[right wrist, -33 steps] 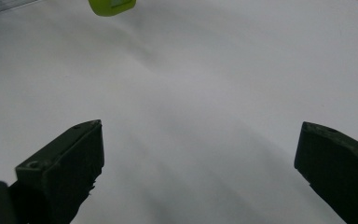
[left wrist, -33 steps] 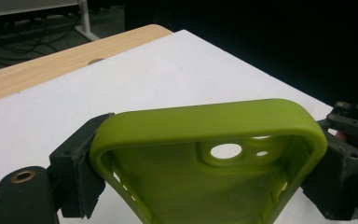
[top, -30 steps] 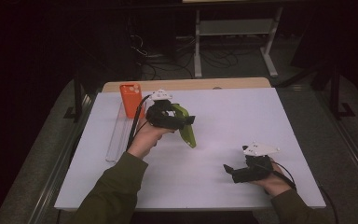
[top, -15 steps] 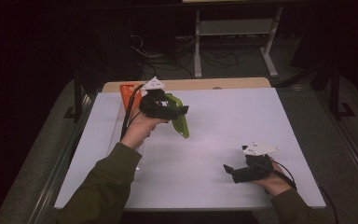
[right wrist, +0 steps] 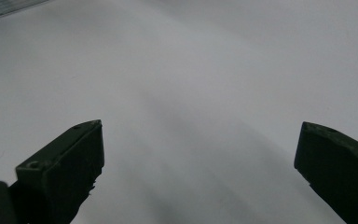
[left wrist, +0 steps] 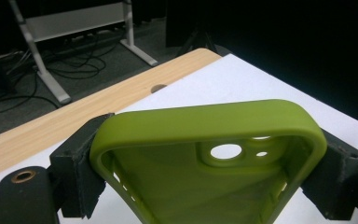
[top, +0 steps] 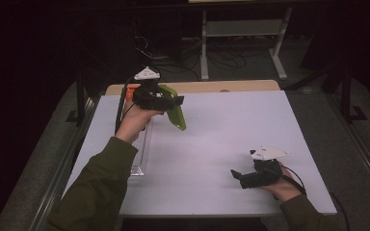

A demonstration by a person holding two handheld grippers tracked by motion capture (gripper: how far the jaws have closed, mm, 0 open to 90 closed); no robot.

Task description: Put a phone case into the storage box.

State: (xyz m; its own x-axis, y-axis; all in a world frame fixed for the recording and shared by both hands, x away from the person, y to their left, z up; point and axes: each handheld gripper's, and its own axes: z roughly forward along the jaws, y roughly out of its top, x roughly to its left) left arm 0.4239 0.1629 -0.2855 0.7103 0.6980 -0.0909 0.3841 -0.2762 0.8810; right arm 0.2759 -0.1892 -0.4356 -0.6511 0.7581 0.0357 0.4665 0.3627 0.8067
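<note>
From the high view, the left hand-held gripper (top: 166, 100) is up off the desk (top: 231, 130) near its far left corner, clamped on a green phone case (top: 174, 109) that hangs tilted below and to the right of the black body. The same view takes in an orange object (top: 131, 88) just behind that gripper at the desk's far edge, a clear flat tray (top: 140, 153) lying along the left side under the forearm, and the right hand-held gripper (top: 238, 175) low on the desk near the front right, a grey three-cornered plate on its top.

The left gripper view gives what the high view cannot: the case (left wrist: 205, 154) seen from its hollow side, its two long edges pressed between the black jaw pads, the sides bowing inward slightly under the squeeze. The case is soft-looking, matte, olive-green, with rounded corners, a raised lip all round, one large round camera cut-out and smaller holes beside it. Beyond it lie the white desk surface and a strip of pale wood with a small round hole (left wrist: 158, 87), then a dark floor with cables and a white metal frame (left wrist: 74, 28).

The right gripper view shows that gripper's jaws spread wide with nothing between them, blocky, dull black and chipped at the tips, over smooth white desk (right wrist: 205, 84). A corner of the clear tray (right wrist: 14, 5) shows at the top left.
</note>
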